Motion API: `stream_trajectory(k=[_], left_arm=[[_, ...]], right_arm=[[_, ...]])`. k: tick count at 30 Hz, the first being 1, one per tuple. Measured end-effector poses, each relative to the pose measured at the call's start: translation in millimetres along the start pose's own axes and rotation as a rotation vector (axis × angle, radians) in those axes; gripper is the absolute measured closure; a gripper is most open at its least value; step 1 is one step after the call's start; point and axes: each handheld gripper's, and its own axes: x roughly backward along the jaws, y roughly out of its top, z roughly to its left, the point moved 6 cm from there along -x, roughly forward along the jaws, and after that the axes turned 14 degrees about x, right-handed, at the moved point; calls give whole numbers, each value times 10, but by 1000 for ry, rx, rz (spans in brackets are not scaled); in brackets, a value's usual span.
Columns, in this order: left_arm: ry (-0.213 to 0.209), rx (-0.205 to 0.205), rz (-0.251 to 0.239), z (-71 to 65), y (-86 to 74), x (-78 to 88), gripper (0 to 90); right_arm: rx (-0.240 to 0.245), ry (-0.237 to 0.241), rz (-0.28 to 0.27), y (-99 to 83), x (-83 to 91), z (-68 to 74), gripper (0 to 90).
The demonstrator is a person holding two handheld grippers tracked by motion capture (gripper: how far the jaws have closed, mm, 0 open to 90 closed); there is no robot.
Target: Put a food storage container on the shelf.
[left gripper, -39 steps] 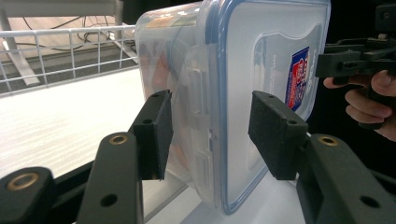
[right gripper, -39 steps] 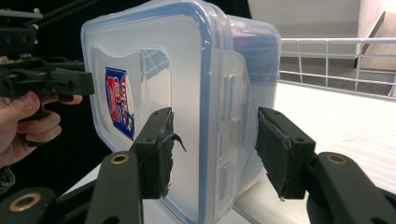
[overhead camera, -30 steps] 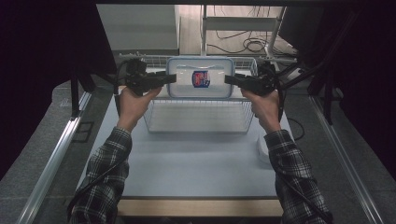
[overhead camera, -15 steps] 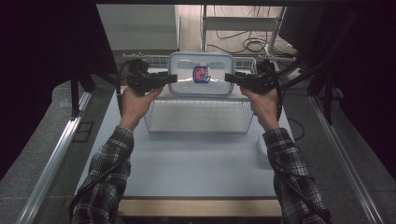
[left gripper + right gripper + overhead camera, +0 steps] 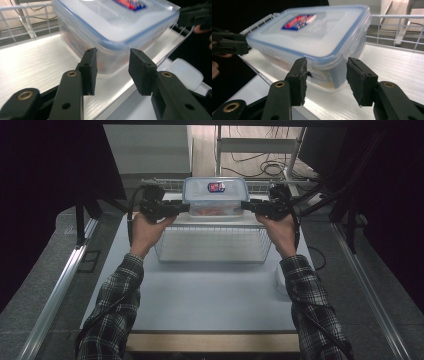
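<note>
A clear plastic food container (image 5: 215,195) with a blue-sealed lid and a red and blue label rests on a white board (image 5: 175,220) at the back of the table. My left gripper (image 5: 186,207) points at its left end and my right gripper (image 5: 245,205) at its right end. In the left gripper view the container (image 5: 120,27) lies just past my left gripper (image 5: 113,51); its jaws have just been closing, with nothing pressed between the pads. In the right gripper view my right gripper (image 5: 326,60) frames the container's (image 5: 317,32) near corner the same way, also just narrowed.
A white wire basket (image 5: 212,245) stands under and in front of the board. A wire rack (image 5: 160,182) runs behind the container. A small white device (image 5: 186,75) with a cable lies on the table by my right forearm. Dark curtains flank the table.
The container has shifted away from me, upward in the high view, and its lid now looks flatter. Both hands have hardly moved.
</note>
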Motion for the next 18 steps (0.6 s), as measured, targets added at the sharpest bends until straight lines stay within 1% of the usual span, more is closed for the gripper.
stream_trajectory(k=[1, 3, 7, 10, 15, 18], left_arm=[[-5, 4, -5, 3, -8, -12, 571], [-16, 8, -12, 11, -16, -21, 569], [-22, 8, -28, 21, -11, 6, 575], [-30, 9, -35, 12, -20, 26, 561], [-31, -19, -49, -15, -81, 63, 493], [-28, -42, -65, -21, -132, 107, 429]], right_arm=[[-5, 0, -10, -4, -9, 4, 490], [0, -3, -20, -6, -9, 4, 494], [31, -15, -20, -1, 18, 2, 521], [38, -11, -34, -2, 27, 7, 523], [69, -10, -31, -42, 59, 52, 499], [83, -6, -37, -59, 97, 87, 466]])
